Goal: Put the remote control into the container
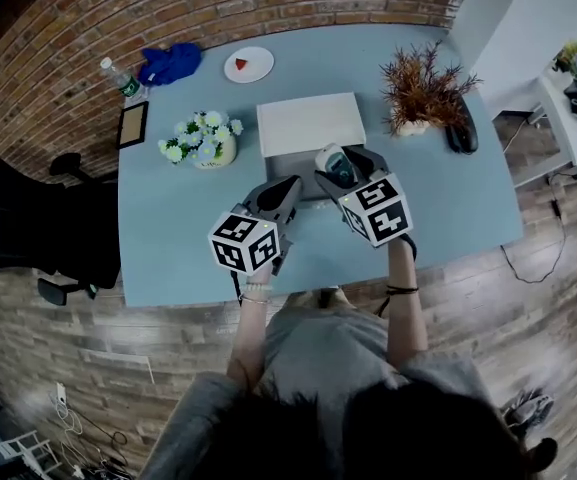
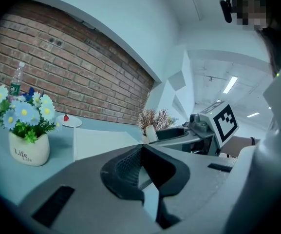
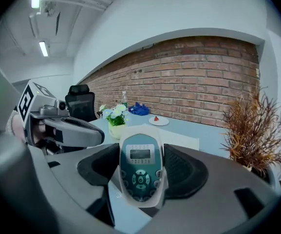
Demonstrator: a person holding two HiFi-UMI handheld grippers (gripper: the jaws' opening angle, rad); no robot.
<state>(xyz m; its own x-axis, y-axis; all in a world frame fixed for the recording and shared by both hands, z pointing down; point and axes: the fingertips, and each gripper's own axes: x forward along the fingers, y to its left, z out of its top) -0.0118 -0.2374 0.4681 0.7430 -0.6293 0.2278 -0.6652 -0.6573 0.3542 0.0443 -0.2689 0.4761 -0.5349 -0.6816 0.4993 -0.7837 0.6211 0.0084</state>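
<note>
Right gripper: my right gripper (image 3: 141,162) is clamped on the remote control (image 3: 140,179). Both pads press its long sides, and its face is turned to the camera.
Left gripper: my left gripper (image 2: 142,174) has its jaws together, with nothing between them.
Only the right gripper view shows: the remote's teal face, a small grey screen near its far end, and a ring of buttons below it.
Only the head view shows: my two grippers side by side over the near part of the blue table (image 1: 168,218). The left one is just to the left of the right one, its tips a little further back.
Remote and container: the remote sticks out past my right gripper's tips. The white container (image 1: 311,123) lies just ahead of them. I cannot tell from above whether the remote overhangs its near edge or stops short of it.
Writing: in the left gripper view, "Life" shows on the white flower pot (image 2: 28,149), ahead and to the left of my left gripper. A smaller line beneath it is too small to read, and so are the remote's markings.
Beyond the container: a white plate (image 1: 249,64) holding something red, a blue cloth (image 1: 170,63) and a bottle (image 1: 120,78).
Ahead and right of my right gripper: a dried brown plant (image 1: 423,88).
</note>
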